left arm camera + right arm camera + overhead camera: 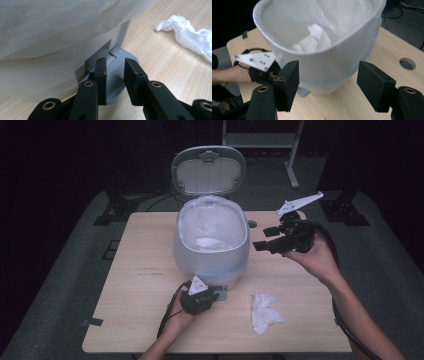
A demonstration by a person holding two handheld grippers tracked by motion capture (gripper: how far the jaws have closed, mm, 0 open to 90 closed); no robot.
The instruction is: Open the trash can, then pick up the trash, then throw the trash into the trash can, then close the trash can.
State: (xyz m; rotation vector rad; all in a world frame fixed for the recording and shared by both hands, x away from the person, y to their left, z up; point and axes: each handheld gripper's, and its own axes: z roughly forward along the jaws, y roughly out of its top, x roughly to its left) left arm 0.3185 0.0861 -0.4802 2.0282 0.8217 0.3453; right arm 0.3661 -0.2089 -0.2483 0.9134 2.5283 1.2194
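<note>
The pedal bin (211,245) stands upright mid-bench (130,320), lid (208,170) raised, its pedal (117,75) pointing at the person. The left gripper (115,82) presses that pedal, jaws nearly together; its view shows the ribbing. The right gripper (272,240) hangs beside the bin, jaws apart, empty; its view shows tissue (315,37) inside.

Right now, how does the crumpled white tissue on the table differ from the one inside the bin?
The crumpled white tissue on the table lies loose on bare wood right of the grey pedal; the white tissue inside the bin rests low in the white-lined grey pedal bin, under its raised lid. Both are white, creased paper.
</note>
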